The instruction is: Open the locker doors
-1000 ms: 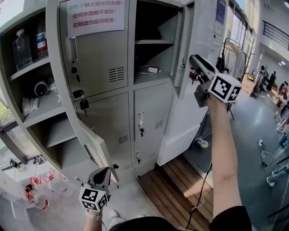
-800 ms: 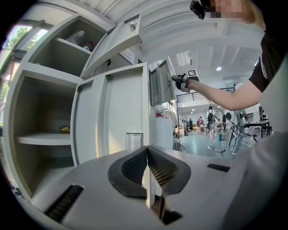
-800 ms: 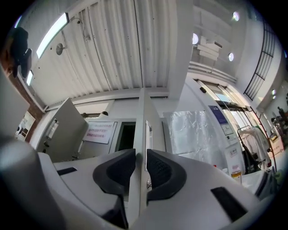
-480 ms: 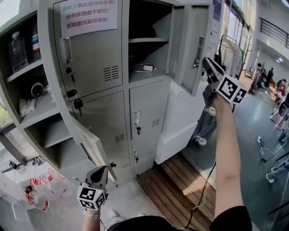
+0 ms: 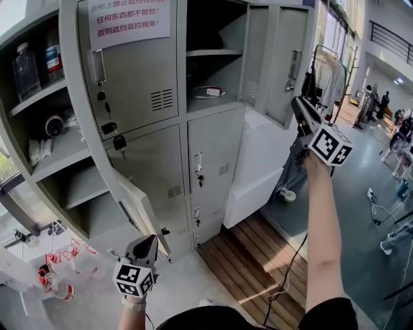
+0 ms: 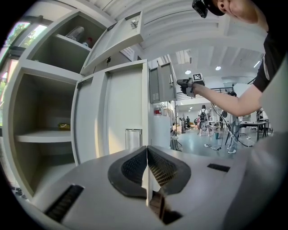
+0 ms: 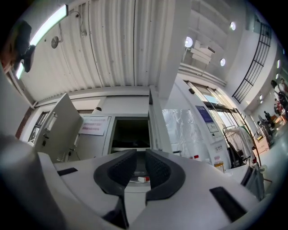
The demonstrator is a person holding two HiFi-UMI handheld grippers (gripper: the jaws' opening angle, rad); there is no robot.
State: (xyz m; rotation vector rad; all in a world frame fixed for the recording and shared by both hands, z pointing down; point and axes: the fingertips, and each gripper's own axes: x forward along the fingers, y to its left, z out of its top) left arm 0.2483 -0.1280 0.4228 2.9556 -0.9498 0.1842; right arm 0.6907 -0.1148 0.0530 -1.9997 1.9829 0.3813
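The grey locker [image 5: 213, 161] stands in front of me in the head view. Its upper right door [image 5: 284, 64] hangs wide open. My right gripper [image 5: 297, 102] is just below and in front of that door, apart from it. Its jaws [image 7: 140, 157] show a narrow gap with nothing between them. Low on the left, a lower door [image 5: 139, 209] stands open. My left gripper [image 5: 151, 240] is at that door's bottom edge. In the left gripper view the jaws [image 6: 146, 155] are shut on the thin door edge [image 6: 147, 103].
Open shelves on the left hold bottles [image 5: 32, 67]. Keys [image 5: 119, 142] hang from a closed door under a red-lettered notice [image 5: 129, 19]. A small white and red thing [image 5: 208, 92] lies in the open upper compartment. Wooden slats [image 5: 258, 264] and a clothes rack [image 5: 329, 71] are at the right.
The upper right door has swung further open to the right. My right gripper has let go of it and dropped lower right, its jaws narrower. The left gripper has barely moved.
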